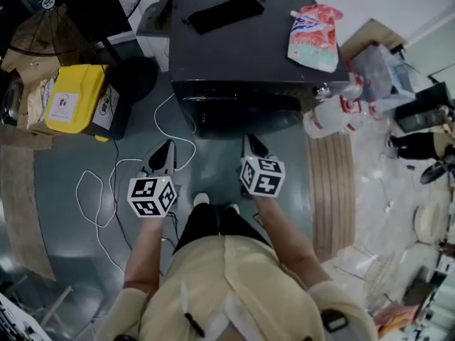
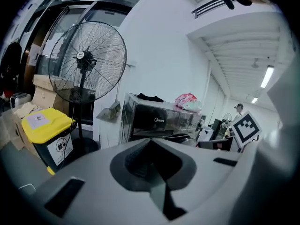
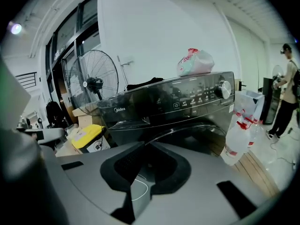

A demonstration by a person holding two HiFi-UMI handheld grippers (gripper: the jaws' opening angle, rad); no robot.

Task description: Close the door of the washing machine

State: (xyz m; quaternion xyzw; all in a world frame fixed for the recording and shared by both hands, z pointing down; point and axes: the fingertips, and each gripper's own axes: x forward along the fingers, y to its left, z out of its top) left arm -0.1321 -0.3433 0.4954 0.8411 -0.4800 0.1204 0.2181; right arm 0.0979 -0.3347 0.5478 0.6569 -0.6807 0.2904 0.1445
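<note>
Washing machine [image 1: 242, 48] at top of head view, front facing both tongs. Left tongs [image 1: 168, 148] & right tongs [image 1: 250, 142] over floor [image 1: 213, 169], near front, not touching. By left tongs, white cable [image 1: 106, 190]; on top, black cloth [image 1: 226, 13] & pink pouch [image 1: 313, 38].

Left gripper view: tips together, empty; fan [image 2: 86, 60] & yellow bin [image 2: 47, 130] off to left.

Right gripper view: tips meeting, nothing betw.; door [image 3: 187, 134] straight ahead, untouched; bottles [image 3: 236, 135] at right.
</note>
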